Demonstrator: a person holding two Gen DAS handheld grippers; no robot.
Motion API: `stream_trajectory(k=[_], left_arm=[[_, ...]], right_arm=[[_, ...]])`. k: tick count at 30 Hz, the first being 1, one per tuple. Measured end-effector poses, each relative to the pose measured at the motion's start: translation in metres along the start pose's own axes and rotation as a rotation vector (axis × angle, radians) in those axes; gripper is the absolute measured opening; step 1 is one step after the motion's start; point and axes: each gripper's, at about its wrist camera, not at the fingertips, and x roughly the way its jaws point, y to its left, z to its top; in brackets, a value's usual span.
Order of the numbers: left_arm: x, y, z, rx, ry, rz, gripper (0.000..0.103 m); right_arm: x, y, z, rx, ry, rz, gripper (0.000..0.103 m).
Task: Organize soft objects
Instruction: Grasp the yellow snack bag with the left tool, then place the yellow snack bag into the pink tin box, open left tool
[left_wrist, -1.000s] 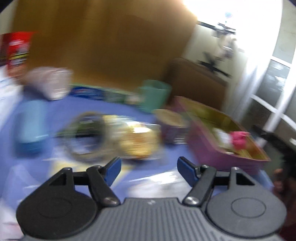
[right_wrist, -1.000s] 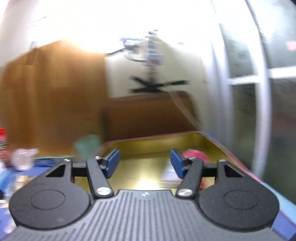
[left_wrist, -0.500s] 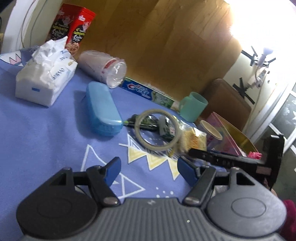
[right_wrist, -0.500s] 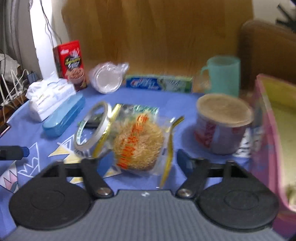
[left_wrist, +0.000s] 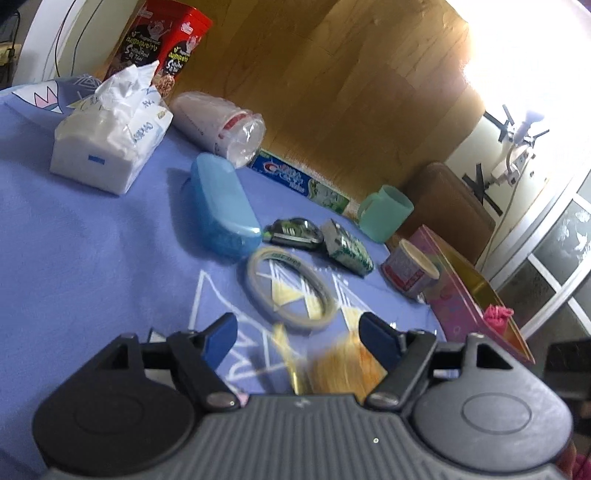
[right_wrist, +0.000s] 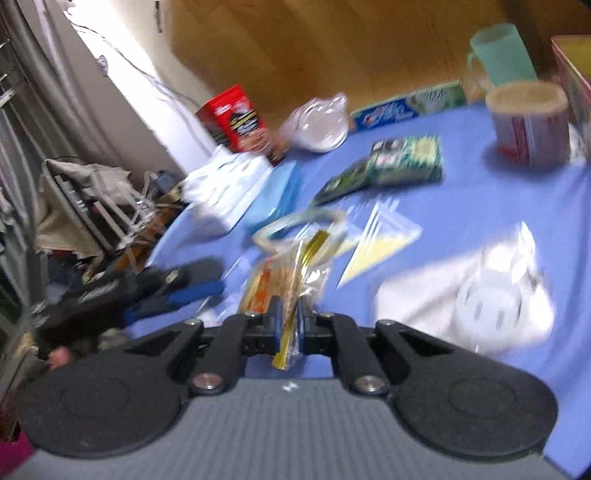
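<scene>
Right gripper (right_wrist: 289, 319): jaws were clamped on the clear packet (right_wrist: 286, 280) with gold trim, low centre of the right view.
Left gripper (left_wrist: 297, 334): jaws stood wide apart, holding nothing, above the blue desk (left_wrist: 92, 240).
Tape ring (left_wrist: 290, 288): lay flat mid-frame, just beyond the left jaws.
Pink box (left_wrist: 465, 295): stood at right, with a pink soft thing (left_wrist: 498, 317) inside.

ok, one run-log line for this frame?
left hand-held gripper: open, empty, over blue cloth | right hand-held gripper: shut on scrubber packet edge | pink box: holds pink item
</scene>
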Motion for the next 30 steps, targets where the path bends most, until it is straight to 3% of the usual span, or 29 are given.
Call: stream_trajectory(k=[4,7,9,14,16,17,19,22,24,26,30], left_arm=[[0.006,-0.011,-0.012,0.021,0.055,-0.024,0.076],[0.005,-0.022,-0.022,0.039,0.085,-0.034,0.088],[0.001,-0.026,-0.027,0.047,0.091,-0.023,0.092],[-0.015,-0.025,-0.034,0.003,0.100,-0.035,0.091],[-0.010,-0.026,-0.041,-0.008,0.134,-0.039,0.082],[-0.011,-0.029,-0.044,0.011,0.120,-0.028,0.080],[-0.006,-0.036,-0.049,0.025,0.150,-0.054,0.063],[0.000,-0.053,-0.049,0.062,0.158,-0.014,0.063],[0.006,-0.061,-0.041,0.066,0.172,-0.030,0.063],[0.014,-0.074,-0.031,0.077,0.183,-0.071,0.063],[0.036,-0.133,-0.005,0.198,0.145,-0.165,0.063]], right_arm=[[-0.015,0.015,-0.022,-0.070,-0.012,-0.058,0.011],[-0.023,0.013,-0.031,-0.111,-0.021,-0.066,0.029],[-0.026,0.017,-0.034,-0.187,-0.033,-0.086,0.060],[-0.009,0.038,-0.040,-0.399,-0.020,-0.073,0.078],[0.006,0.039,-0.043,-0.460,0.009,-0.084,0.081],[0.012,0.038,-0.044,-0.476,0.012,-0.082,0.088],[0.020,0.036,-0.043,-0.458,0.020,-0.041,0.087],[0.018,0.038,-0.044,-0.436,0.002,-0.027,0.066],[0.009,0.041,-0.044,-0.430,-0.031,-0.053,0.051],[-0.005,0.035,-0.041,-0.412,-0.079,-0.096,0.047],[-0.047,0.022,-0.022,-0.379,-0.225,-0.178,0.046]])
